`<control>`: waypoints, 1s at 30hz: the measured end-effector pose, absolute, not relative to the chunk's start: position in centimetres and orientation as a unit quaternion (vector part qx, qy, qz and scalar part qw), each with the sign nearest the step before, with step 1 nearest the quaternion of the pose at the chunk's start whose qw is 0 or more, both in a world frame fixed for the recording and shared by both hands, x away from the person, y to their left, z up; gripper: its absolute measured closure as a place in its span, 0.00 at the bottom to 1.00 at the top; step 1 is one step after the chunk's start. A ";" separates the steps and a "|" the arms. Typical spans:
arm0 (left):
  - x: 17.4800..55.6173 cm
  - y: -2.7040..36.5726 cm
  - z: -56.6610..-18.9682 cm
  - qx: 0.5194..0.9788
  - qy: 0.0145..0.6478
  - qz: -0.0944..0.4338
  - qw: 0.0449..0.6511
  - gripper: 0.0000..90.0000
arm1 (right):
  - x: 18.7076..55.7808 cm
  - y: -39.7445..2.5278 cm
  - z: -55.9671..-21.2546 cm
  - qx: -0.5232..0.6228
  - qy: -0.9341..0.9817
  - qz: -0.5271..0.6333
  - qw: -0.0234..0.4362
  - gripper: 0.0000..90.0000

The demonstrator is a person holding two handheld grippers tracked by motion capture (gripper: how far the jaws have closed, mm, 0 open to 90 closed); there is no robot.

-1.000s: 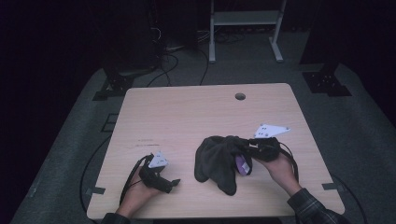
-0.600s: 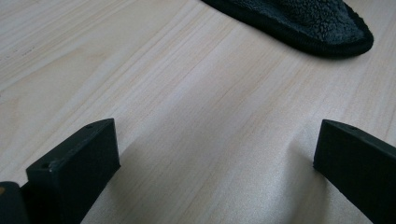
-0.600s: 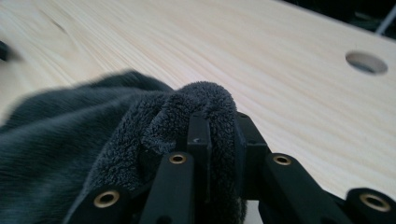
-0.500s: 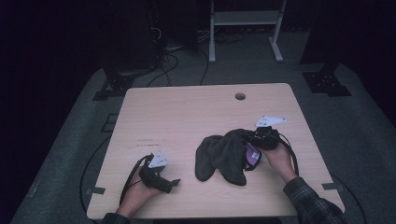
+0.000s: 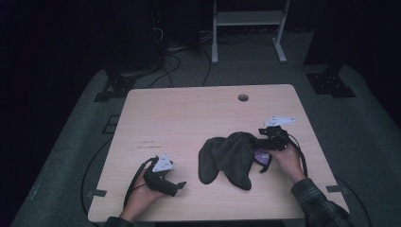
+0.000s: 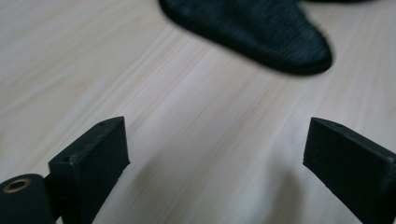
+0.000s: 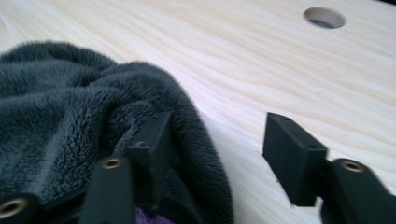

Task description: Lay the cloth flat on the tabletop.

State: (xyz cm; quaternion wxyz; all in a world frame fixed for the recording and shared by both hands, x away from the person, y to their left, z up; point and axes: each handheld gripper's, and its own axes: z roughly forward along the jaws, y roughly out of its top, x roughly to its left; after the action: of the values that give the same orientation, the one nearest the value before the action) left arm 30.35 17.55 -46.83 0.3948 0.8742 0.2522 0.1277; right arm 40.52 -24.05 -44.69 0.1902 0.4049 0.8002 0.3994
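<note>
A dark grey fleecy cloth point(image 5: 227, 158) lies bunched on the wooden table point(image 5: 189, 118), right of centre. A bit of purple point(image 5: 261, 155) peeks from under its right edge. My right gripper point(image 5: 259, 142) is at that right edge, open. In the right gripper view point(image 7: 219, 140) one jaw is pushed into the cloth point(image 7: 70, 116) and the other stands free over bare wood. My left gripper point(image 5: 182, 185) rests near the front left, open with nothing between its jaws. In the left gripper view point(image 6: 215, 149) a rounded tip of the cloth point(image 6: 261, 28) lies ahead of it.
A round cable hole point(image 5: 243, 98) is in the table's far side, also in the right gripper view point(image 7: 324, 17). Cables and a white metal stand point(image 5: 246, 28) are on the dark floor beyond the table.
My right gripper has shifted slightly farther from the person at the cloth's right edge, and the cloth has been pulled into a new, wider bunch. The left gripper stayed put.
</note>
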 end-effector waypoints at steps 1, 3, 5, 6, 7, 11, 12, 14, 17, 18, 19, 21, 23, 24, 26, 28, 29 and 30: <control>30.2 17.3 -46.5 0.872 0.247 0.124 0.404 0.12 | 40.4 -24.4 -44.4 0.406 0.797 0.404 0.191 0.44; 30.0 16.4 -46.1 0.867 0.240 0.115 0.421 0.15 | 40.2 -24.9 -43.9 0.410 0.790 0.414 0.191 0.41; 29.8 15.4 -45.6 0.867 0.225 0.106 0.431 0.21 | 39.9 -25.3 -43.6 0.413 0.787 0.417 0.192 0.39; 29.7 14.8 -45.4 0.868 0.216 0.105 0.434 0.24 | 39.7 -25.5 -43.5 0.412 0.786 0.419 0.192 0.38; 29.6 14.2 -45.1 0.869 0.208 0.103 0.437 0.25 | 39.5 -25.7 -43.4 0.412 0.786 0.418 0.192 0.38; 29.4 11.7 -44.3 0.868 0.181 0.096 0.452 0.34 | 38.9 -26.1 -43.3 0.412 0.791 0.412 0.187 0.35; 29.4 11.1 -44.1 0.868 0.176 0.094 0.455 0.35 | 38.7 -26.2 -43.4 0.410 0.791 0.412 0.189 0.35; 29.4 9.9 -43.6 0.869 0.165 0.093 0.457 0.37 | 38.6 -26.3 -43.4 0.410 0.793 0.410 0.189 0.35; 29.4 8.3 -43.2 0.868 0.150 0.086 0.466 0.42 | 38.5 -26.4 -43.6 0.410 0.794 0.409 0.185 0.34; 29.4 7.8 -43.0 0.869 0.144 0.085 0.465 0.43 | 38.5 -26.4 -43.6 0.410 0.795 0.407 0.184 0.34; 29.4 7.3 -42.9 0.869 0.140 0.084 0.467 0.44 | 38.5 -26.4 -43.7 0.408 0.796 0.407 0.183 0.34; 29.5 6.1 -42.7 0.870 0.130 0.079 0.469 0.46 | 38.5 -26.3 -43.8 0.406 0.799 0.405 0.183 0.34; 29.5 5.2 -42.7 0.870 0.124 0.076 0.471 0.47 | 38.6 -26.3 -43.9 0.407 0.799 0.404 0.181 0.34; 29.5 4.6 -42.7 0.871 0.118 0.073 0.472 0.47 | 38.6 -26.3 -43.9 0.406 0.799 0.404 0.182 0.34; 29.4 3.5 -42.8 0.873 0.109 0.070 0.471 0.48 | 38.6 -26.4 -44.0 0.408 0.799 0.402 0.180 0.34; 29.5 2.4 -43.2 0.874 0.102 0.065 0.471 0.48 | 38.6 -26.4 -44.0 0.410 0.798 0.403 0.179 0.34; 29.6 1.9 -43.4 0.876 0.099 0.063 0.469 0.48 | 38.7 -26.4 -44.0 0.410 0.798 0.403 0.180 0.34; 29.7 1.4 -43.6 0.878 0.096 0.059 0.465 0.48 | 38.7 -26.4 -44.0 0.410 0.798 0.403 0.180 0.34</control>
State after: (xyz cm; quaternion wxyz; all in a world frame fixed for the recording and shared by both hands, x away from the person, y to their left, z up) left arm 29.66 1.42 -43.59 0.4655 0.8778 0.0959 0.0593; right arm 38.69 -26.44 -44.02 0.1798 0.4103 0.7982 0.4027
